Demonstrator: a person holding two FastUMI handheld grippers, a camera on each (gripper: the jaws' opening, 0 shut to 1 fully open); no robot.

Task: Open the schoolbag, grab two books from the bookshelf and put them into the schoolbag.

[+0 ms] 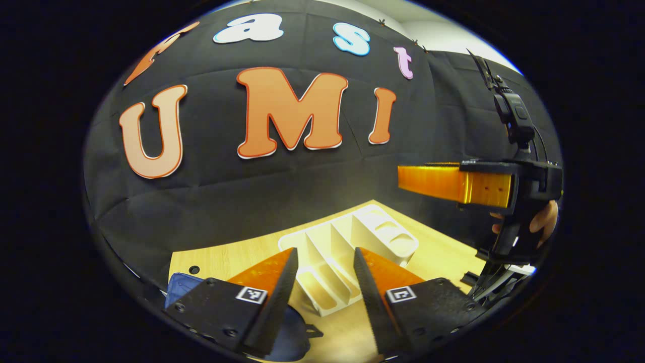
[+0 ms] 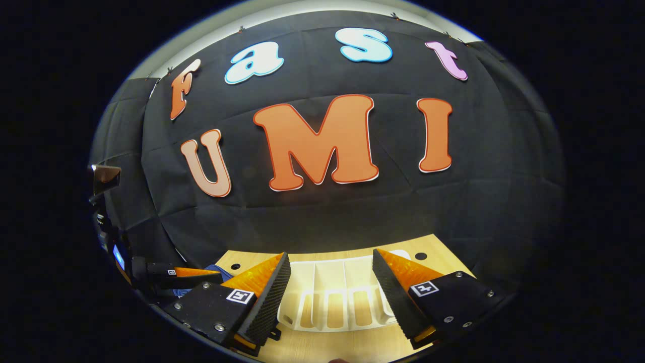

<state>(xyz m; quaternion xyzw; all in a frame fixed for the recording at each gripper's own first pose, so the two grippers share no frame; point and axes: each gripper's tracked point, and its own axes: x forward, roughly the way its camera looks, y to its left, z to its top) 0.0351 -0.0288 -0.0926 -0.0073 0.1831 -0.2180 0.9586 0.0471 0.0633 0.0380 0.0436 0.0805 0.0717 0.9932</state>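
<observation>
Both grippers are up above the wooden table, jaws spread wide and holding nothing. The left gripper hangs over the white bookshelf, whose slots look empty, with the blue schoolbag just to its left. The right gripper frames that same rack.

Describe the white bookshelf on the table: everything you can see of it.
The bookshelf is a white rack, plastic by its look, lying on the light wooden table near the black cloth wall. Upright dividers split it into several slots, and rounded cutouts show the wood through its low front wall. The slots that show hold no books. Neither gripper touches it. A blue bag lies to one side of it.
</observation>
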